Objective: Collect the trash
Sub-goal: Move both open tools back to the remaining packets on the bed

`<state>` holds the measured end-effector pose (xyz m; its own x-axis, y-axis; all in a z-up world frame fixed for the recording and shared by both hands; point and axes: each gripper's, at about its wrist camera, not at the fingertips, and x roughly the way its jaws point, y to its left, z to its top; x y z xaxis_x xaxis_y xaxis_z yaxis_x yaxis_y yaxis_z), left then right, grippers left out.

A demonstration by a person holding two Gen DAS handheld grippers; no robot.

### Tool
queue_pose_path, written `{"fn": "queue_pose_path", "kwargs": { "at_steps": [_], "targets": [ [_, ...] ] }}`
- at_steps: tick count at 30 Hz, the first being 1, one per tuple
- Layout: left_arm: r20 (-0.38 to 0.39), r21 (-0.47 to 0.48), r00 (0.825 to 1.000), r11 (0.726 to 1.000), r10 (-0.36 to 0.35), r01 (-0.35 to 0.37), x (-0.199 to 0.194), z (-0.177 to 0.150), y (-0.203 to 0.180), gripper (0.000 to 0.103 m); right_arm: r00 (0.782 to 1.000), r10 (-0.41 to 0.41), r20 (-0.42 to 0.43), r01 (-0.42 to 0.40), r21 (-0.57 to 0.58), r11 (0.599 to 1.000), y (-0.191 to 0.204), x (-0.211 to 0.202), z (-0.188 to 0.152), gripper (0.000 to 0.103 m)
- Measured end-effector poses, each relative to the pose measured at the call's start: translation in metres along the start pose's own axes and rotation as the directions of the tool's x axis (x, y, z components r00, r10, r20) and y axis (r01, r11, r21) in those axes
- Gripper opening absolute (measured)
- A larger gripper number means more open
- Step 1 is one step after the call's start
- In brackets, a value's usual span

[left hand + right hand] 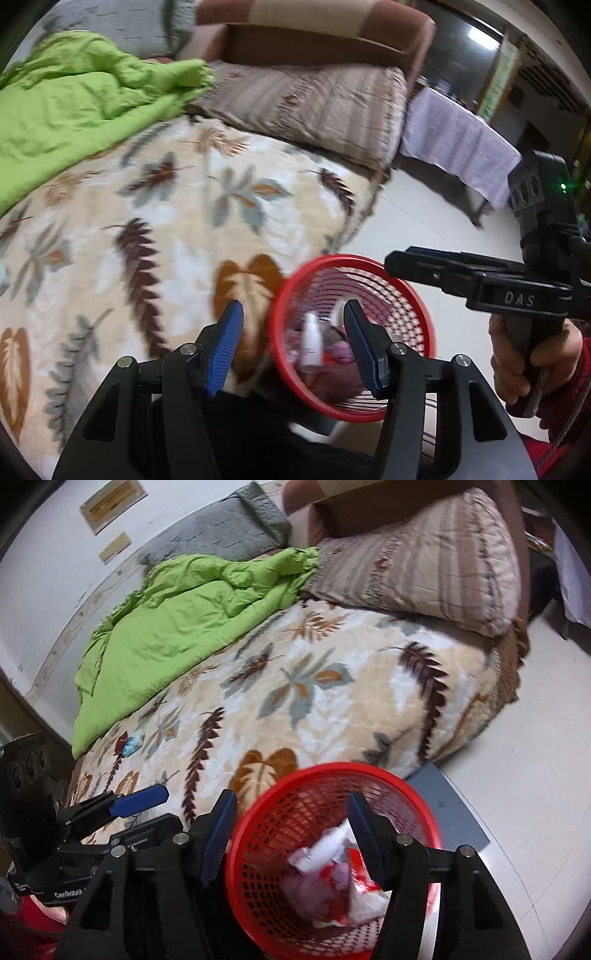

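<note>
A red mesh basket (279,295) stands on the floor against the bed's edge. Inside it lie a white bottle (327,845), a red and white wrapper (367,891) and a pinkish crumpled piece (327,884). My left gripper (293,310) hangs open above the basket's near rim, and the white bottle (311,345) shows blurred below its pads. My right gripper (291,801) is also open over the basket (406,786), nothing pressed between its pads. A small blue scrap (131,744) lies on the leaf-patterned blanket at the left. Each gripper appears in the other's view, held by a hand.
The bed carries a leaf-print blanket (314,701), a crumpled green quilt (177,620), a striped brown pillow (424,565) and a grey pillow (221,531). A grey mat (454,812) lies under the basket on pale floor. A cloth-covered table (454,140) stands beyond.
</note>
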<state>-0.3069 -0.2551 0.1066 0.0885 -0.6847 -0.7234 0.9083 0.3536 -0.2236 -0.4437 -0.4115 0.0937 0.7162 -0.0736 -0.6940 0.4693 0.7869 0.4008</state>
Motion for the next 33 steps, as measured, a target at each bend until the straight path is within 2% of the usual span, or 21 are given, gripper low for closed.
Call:
{"fn": "queue_pose_path", "kwargs": {
  "at_steps": [4, 8, 15, 22, 33],
  "targets": [
    [0.033, -0.061, 0.997, 0.996, 0.069, -0.067, -0.018, -0.002, 0.032, 0.055, 0.998, 0.053, -0.028, -0.054, -0.061, 0.997, 0.033, 0.023, 0.007, 0.066],
    [0.055, -0.152, 0.987, 0.978, 0.150, -0.140, -0.039, -0.007, 0.076, 0.055, 0.991, 0.116, -0.067, -0.123, -0.125, 0.984, 0.072, 0.051, 0.016, 0.066],
    [0.078, -0.320, 0.957, 0.916, 0.278, -0.240, -0.082, -0.023, 0.155, 0.055, 0.973, 0.185, -0.140, -0.214, -0.238, 0.947, 0.140, 0.099, 0.027, 0.066],
    [0.080, -0.423, 0.924, 0.853, 0.373, -0.308, -0.113, -0.040, 0.212, 0.055, 0.954, 0.225, -0.197, -0.276, -0.293, 0.915, 0.198, 0.134, 0.037, 0.066],
    [0.009, -0.488, 0.871, 0.762, 0.492, -0.426, -0.129, -0.045, 0.321, 0.055, 0.934, 0.244, -0.259, -0.327, -0.354, 0.876, 0.251, 0.175, 0.041, 0.066]
  ]
}}
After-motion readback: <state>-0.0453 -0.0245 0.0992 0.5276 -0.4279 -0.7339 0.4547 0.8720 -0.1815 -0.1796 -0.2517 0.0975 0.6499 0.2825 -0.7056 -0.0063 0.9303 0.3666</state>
